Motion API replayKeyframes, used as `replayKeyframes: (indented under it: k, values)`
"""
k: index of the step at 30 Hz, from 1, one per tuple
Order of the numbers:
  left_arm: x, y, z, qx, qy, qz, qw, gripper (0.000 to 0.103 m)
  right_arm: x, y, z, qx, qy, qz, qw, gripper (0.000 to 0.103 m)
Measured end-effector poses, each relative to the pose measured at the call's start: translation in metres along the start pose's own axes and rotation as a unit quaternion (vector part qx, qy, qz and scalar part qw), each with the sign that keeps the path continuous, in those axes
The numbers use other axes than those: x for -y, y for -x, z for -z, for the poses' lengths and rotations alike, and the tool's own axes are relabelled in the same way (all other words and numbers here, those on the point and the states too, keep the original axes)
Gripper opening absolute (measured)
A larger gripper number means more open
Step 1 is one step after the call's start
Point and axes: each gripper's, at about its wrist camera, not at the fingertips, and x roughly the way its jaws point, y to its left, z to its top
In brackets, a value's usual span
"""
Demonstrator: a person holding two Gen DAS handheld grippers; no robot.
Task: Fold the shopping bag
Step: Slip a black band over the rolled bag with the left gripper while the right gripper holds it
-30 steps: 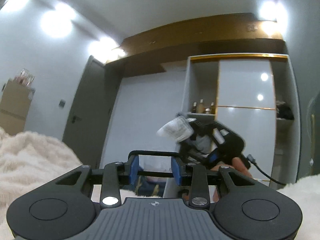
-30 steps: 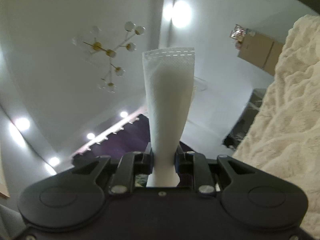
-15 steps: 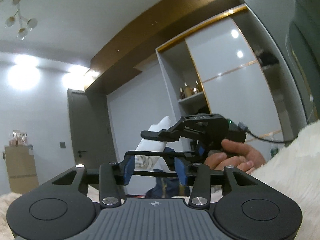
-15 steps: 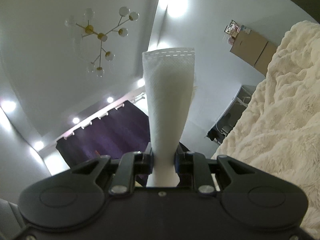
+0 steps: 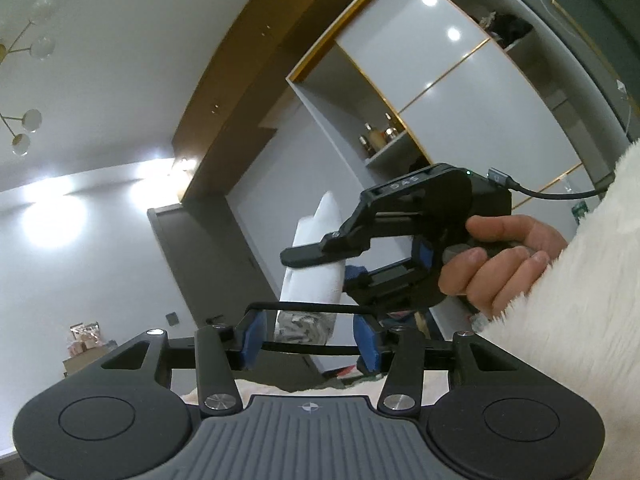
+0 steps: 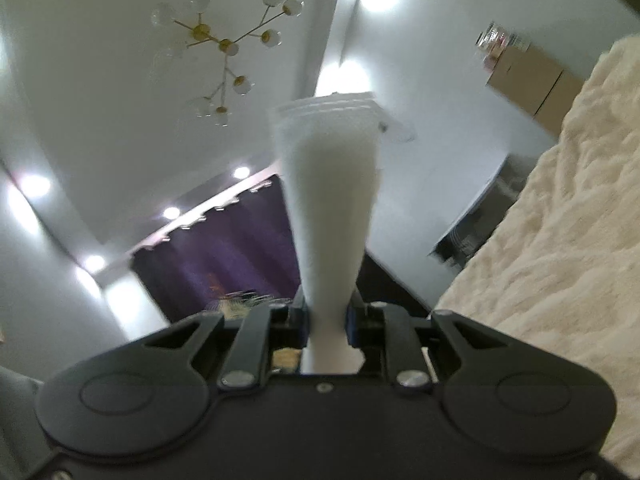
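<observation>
The shopping bag (image 6: 328,200) is a folded white strip that stands up out of my right gripper (image 6: 328,320). Its jaws are closing and the blue pads press on the strip's narrow lower part. In the left wrist view a hand (image 5: 500,256) holds that right gripper (image 5: 324,270) sideways, clamped across the white bag (image 5: 320,220). The bag's printed lower end (image 5: 304,324) hangs just beyond my left gripper (image 5: 310,340). The left gripper is open, with a gap between each blue pad and the bag.
A cream fluffy blanket (image 6: 560,220) fills the right side of both views (image 5: 580,300). Behind stand a wardrobe with white doors (image 5: 460,80), a grey door (image 5: 192,264), a cardboard box (image 6: 532,76) and a purple curtain (image 6: 224,256). A chandelier (image 6: 224,44) hangs overhead.
The left view has rolled, so the room now tilts. The right gripper with the bag is closer to the left gripper, whose jaws stand wider. The right view has shifted slightly and blurred.
</observation>
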Motion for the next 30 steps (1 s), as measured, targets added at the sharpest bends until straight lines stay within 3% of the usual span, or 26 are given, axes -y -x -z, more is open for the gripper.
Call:
replayKeyframes:
  k: [5, 11, 16, 22, 30]
  values:
    - [-0.002, 0.0, 0.009, 0.01, 0.004, 0.003, 0.9999, 0.043, 0.023, -0.003, 0.001, -0.031, -0.087, -0.074, 0.993, 0.014]
    - [-0.003, 0.003, 0.019, 0.031, 0.007, 0.013, 0.9994, 0.043, 0.035, -0.012, 0.003, -0.063, -0.125, -0.115, 0.983, 0.013]
    - [0.0, 0.007, 0.019, 0.054, 0.004, 0.014, 0.9984, 0.043, 0.041, -0.015, 0.006, -0.075, -0.124, -0.104, 0.984, 0.012]
    - [0.003, 0.005, 0.019, 0.064, 0.01, 0.005, 0.9979, 0.043, 0.031, -0.015, 0.013, -0.071, -0.077, -0.092, 0.99, 0.013]
    - [0.006, 0.007, 0.019, 0.077, 0.019, 0.004, 0.9968, 0.043, 0.025, -0.021, 0.023, -0.089, -0.061, -0.086, 0.99, 0.019]
